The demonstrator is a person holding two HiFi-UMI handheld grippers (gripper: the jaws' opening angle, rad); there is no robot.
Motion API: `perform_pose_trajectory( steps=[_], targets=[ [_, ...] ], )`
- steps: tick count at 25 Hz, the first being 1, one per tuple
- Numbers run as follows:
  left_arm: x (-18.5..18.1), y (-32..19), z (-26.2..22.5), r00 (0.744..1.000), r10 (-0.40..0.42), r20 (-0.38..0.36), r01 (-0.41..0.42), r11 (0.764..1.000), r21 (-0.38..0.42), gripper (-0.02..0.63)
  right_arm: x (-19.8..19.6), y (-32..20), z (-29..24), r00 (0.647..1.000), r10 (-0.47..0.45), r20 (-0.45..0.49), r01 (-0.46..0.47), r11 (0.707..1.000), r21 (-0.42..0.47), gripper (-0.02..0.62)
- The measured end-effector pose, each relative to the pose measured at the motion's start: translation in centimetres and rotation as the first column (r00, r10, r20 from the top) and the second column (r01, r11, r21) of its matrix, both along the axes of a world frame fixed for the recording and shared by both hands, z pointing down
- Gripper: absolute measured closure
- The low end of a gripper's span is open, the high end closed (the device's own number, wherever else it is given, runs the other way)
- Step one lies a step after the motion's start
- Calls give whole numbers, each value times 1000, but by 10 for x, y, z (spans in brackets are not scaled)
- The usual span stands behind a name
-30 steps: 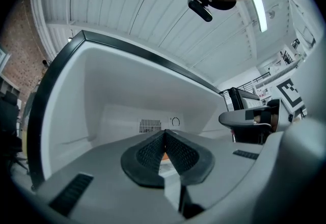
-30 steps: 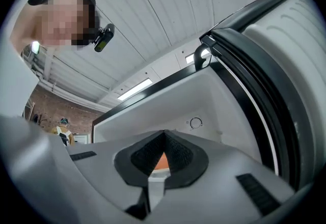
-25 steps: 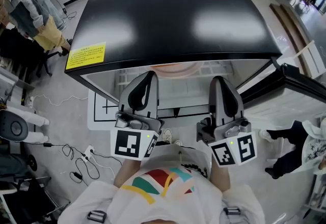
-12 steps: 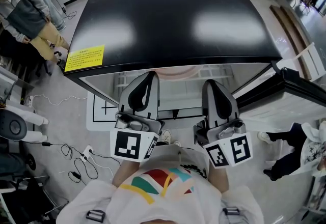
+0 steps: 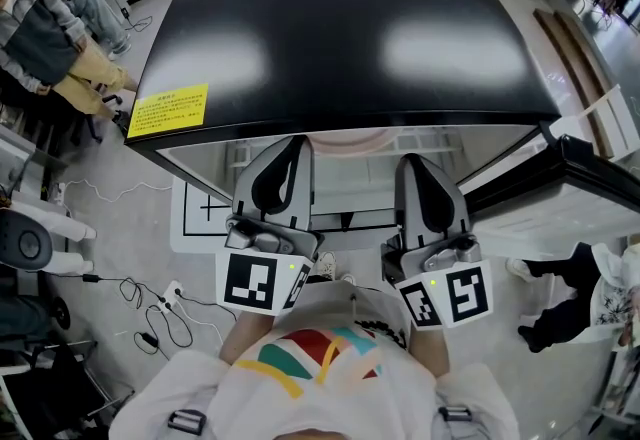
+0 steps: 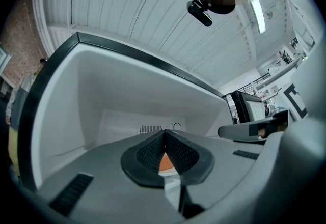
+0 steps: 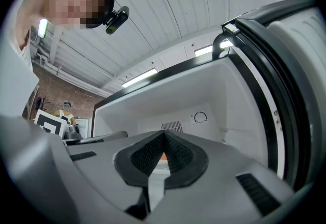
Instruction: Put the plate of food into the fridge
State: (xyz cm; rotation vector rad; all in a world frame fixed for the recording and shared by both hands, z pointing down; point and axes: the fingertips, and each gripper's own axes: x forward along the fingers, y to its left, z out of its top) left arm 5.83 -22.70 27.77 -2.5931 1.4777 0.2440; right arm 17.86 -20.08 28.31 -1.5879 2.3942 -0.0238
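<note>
The black-topped fridge (image 5: 350, 18) stands open in front of me. A pale plate (image 5: 345, 140) lies on its upper wire shelf (image 5: 440, 138), its near edge showing under the fridge top. My left gripper (image 5: 295, 143) points at the plate's left side and my right gripper (image 5: 415, 163) at its right. In the left gripper view the left gripper (image 6: 164, 131) has its pads meeting at the tips, with orange food (image 6: 165, 163) showing through the gap below. The right gripper (image 7: 164, 134) looks the same, with orange food (image 7: 163, 157) behind it. Nothing is clamped in either.
The fridge door (image 5: 590, 178) hangs open at the right. A dial (image 7: 200, 117) and a vent sit on the white back wall. People (image 5: 60, 38) stand at far left, another at far right. Cables (image 5: 150, 308) lie on the floor at left.
My right gripper has shifted a little to the left and back toward me. The left gripper has hardly moved. The people at the left have shifted.
</note>
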Motion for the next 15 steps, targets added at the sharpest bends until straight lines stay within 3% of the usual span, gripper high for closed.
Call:
perform_pose_trajectory(
  steps=[15],
  targets=[
    [-8, -1, -1, 1000, -12, -19, 12, 1000, 0, 600, -10, 3, -1, 999, -20, -36, 20, 1000, 15, 595]
  ],
)
